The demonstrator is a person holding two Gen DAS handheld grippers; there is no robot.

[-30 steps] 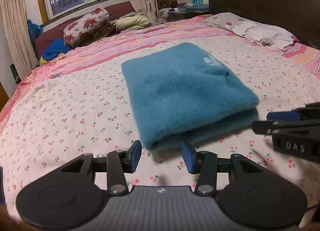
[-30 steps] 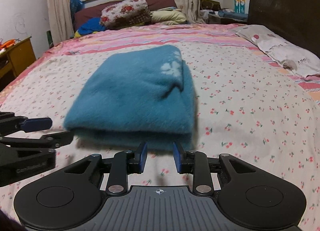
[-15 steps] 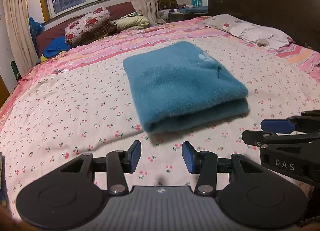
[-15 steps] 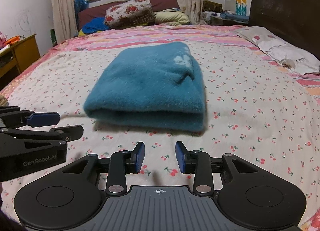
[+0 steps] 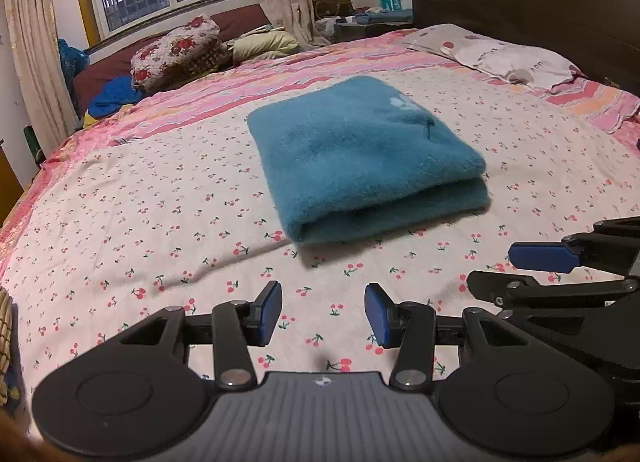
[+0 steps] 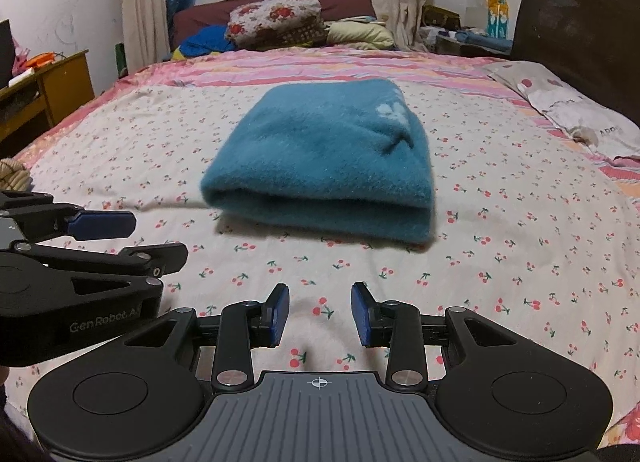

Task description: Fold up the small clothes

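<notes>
Teal fleece garment [image 5: 366, 166] sits folded, well ahead of both claws, fold edge nearest; left gripper [image 5: 323, 314] and right gripper [image 6: 320, 312] gape empty, equally distant

Your folded teal garment [image 5: 360, 166] looks thick, fuzzy fleece. The bed [image 5: 140, 222] wears smooth, matt printed cotton. Each hand-held gripper, left [image 5: 322, 314] and right [image 6: 318, 314], is matt black plastic.
</notes>
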